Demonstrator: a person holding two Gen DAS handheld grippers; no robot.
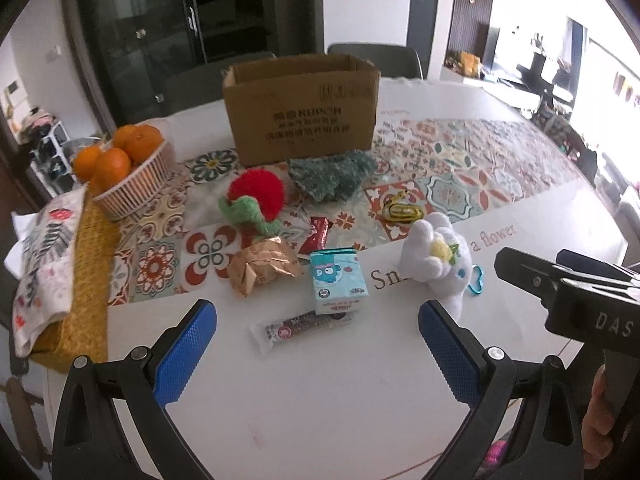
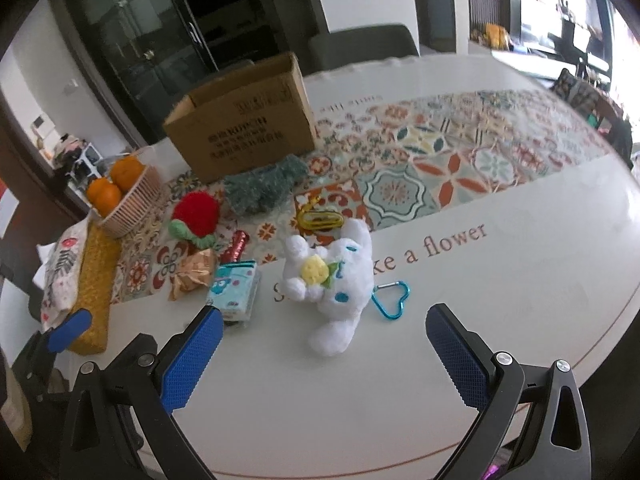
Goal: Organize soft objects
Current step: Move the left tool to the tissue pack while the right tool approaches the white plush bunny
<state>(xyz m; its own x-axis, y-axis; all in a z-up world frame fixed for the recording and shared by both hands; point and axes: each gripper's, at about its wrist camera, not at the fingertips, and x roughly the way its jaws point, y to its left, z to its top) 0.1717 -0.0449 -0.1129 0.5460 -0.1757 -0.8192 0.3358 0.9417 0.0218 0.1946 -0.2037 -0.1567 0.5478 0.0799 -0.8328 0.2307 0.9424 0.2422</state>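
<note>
A white plush toy (image 2: 334, 280) with a blue heart clip (image 2: 392, 298) lies on the table, just ahead of my right gripper (image 2: 320, 320), which is open and empty. It also shows in the left wrist view (image 1: 436, 260). My left gripper (image 1: 318, 312) is open and empty above a snack bar wrapper (image 1: 300, 326). A red and green knitted toy (image 1: 256, 200), a teal knitted cloth (image 1: 332, 172) and an open cardboard box (image 1: 300, 112) lie farther back.
A tissue pack (image 1: 338, 280), a gold foil packet (image 1: 264, 266), a red wrapper (image 1: 316, 232) and a yellow strap (image 1: 402, 210) lie mid-table. A basket of oranges (image 1: 128, 168) and a patterned pouch on a woven mat (image 1: 88, 280) are at the left.
</note>
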